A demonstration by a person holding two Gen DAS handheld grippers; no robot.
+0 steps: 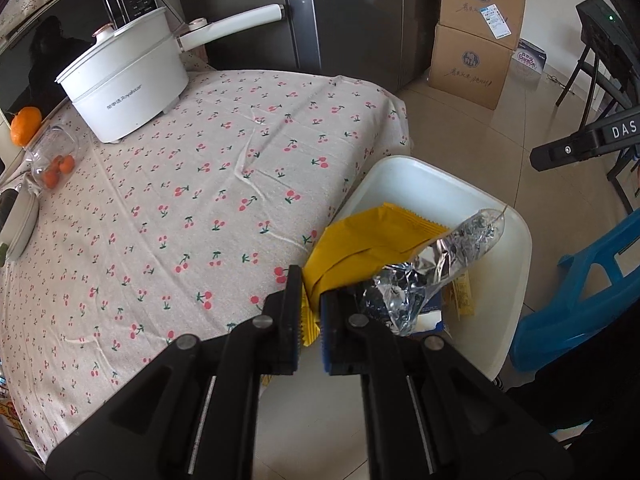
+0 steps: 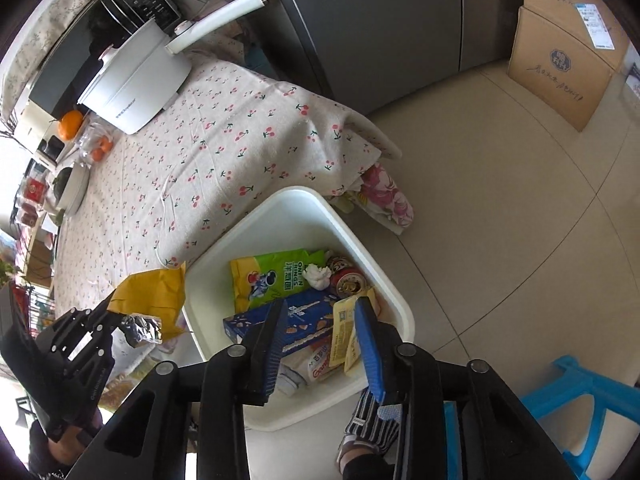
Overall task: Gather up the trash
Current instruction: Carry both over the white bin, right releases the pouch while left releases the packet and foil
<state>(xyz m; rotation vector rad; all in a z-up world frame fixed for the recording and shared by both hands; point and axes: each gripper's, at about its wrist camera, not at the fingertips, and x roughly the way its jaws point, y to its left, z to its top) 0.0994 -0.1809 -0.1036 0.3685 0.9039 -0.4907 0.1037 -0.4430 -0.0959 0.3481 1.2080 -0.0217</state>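
Observation:
My left gripper (image 1: 310, 300) is shut on a yellow snack wrapper (image 1: 360, 248) with a silver foil inside (image 1: 436, 264). It holds the wrapper over the near edge of the white trash bin (image 1: 516, 264), beside the table. In the right wrist view the left gripper (image 2: 114, 312) and the yellow wrapper (image 2: 154, 292) hang just left of the bin (image 2: 288, 204). The bin holds a green snack bag (image 2: 280, 276), a blue box (image 2: 304, 320), a red can (image 2: 346, 278), a white paper wad (image 2: 318, 274) and yellow packets (image 2: 344, 328). My right gripper (image 2: 320, 312) is open and empty above the bin.
The table has a cherry-print cloth (image 1: 200, 184) with a white electric pot (image 1: 128, 80), an orange (image 1: 25, 125) and a glass jar of small oranges (image 1: 54, 162). Cardboard boxes (image 1: 476, 36) and a fridge (image 1: 348, 12) stand behind. A blue stool (image 1: 588, 276) stands right of the bin.

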